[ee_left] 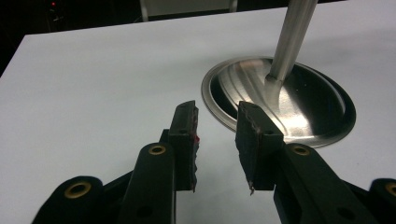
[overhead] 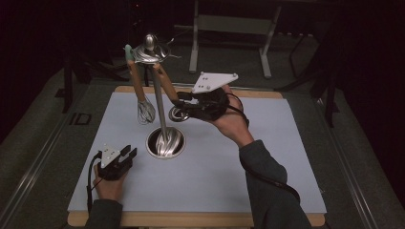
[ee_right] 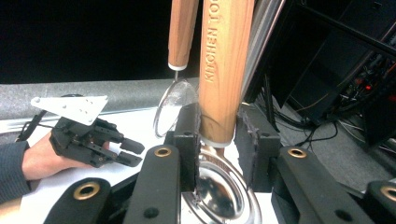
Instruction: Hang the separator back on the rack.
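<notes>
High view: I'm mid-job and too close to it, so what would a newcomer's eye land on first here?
The shiny metal utensil stand rising from its round base at the middle of the white mat, with a whisk hanging at its left. Next, the right gripper, jaws around the wooden handle of a hanging ladle. The left gripper rests near the mat's front left, jaws open and empty.

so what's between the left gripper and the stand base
Nothing: in the high view, only bare white mat lies between the left gripper and the stand base. The left gripper view shows the same, its open jaws stopping just short of the base's rim.
</notes>
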The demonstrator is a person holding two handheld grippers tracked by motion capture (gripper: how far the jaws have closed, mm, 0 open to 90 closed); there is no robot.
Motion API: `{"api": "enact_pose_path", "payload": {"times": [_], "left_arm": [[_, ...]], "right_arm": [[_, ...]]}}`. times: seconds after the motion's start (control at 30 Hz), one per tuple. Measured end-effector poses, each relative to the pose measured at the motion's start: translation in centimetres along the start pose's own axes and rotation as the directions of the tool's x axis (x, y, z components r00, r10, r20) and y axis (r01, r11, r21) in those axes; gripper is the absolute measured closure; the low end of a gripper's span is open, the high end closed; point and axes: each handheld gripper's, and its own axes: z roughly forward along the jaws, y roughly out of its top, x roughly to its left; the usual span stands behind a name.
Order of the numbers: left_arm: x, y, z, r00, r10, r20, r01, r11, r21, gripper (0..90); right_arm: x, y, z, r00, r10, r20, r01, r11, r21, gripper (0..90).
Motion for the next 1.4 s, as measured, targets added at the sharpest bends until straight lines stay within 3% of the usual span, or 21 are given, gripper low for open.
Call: {"api": "enact_pose_path", "payload": {"times": [0.7,1.13,1.4], "left_arm": [[0.0,0.0,0.0,1.0000,0.003,-0.001,-0.003,1.0000,0.001,69.0],[0.0,0.0,0.0,1.0000,0.000,-0.001,0.000,1.0000,0.001,68.9],[0.0,0.0,0.0,1.0000,0.001,-0.001,-0.001,1.0000,0.002,68.7]], "right_arm": [[-0.4,-0.4,-0.5,0.9997,0.016,-0.018,-0.016,1.000,0.003,70.9],[-0.7,-2.1,-0.8,0.9990,0.033,-0.029,-0.032,0.999,0.040,67.7],[-1.3,-4.2,-1.1,0.9966,0.079,-0.023,-0.077,0.994,0.077,65.1]]}}
